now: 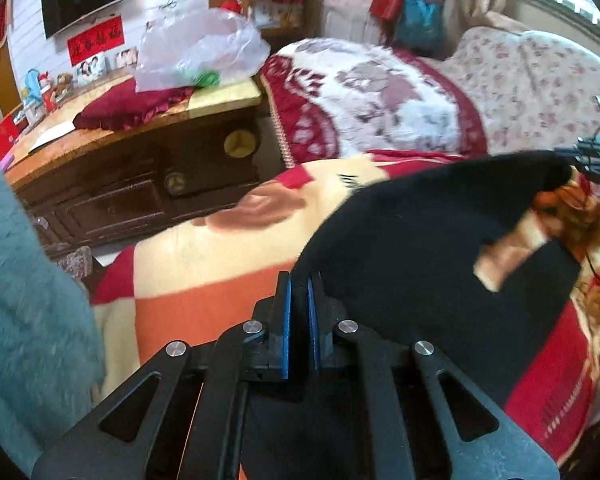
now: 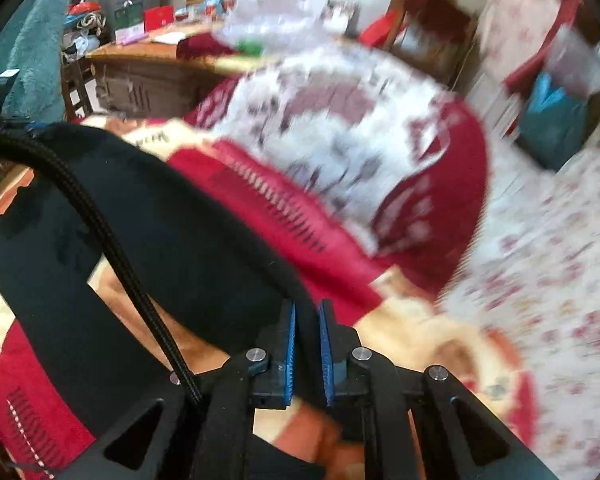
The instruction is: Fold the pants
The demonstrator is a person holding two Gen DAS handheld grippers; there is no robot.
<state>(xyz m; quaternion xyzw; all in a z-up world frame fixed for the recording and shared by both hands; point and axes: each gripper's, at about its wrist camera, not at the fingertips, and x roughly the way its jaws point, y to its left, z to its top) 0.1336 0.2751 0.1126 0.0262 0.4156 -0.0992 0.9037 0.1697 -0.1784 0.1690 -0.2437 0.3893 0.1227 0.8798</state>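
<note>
Both claws, left claw & right claw, pinch the black pants over the bed; judgement: lift evenly, keep edges aligned

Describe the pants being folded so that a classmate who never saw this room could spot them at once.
Start at the bed's orange, cream and red blanket. Stretched across it, pinched by the left gripper and right gripper, are the pants: the only plain black fabric among patterned bedding.

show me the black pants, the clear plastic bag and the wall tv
black pants (image 1: 420, 248), left wrist view, middle of the dark cloth
clear plastic bag (image 1: 196, 48), left wrist view, its bulging side
wall tv (image 1: 84, 0), left wrist view, centre of the screen
</note>
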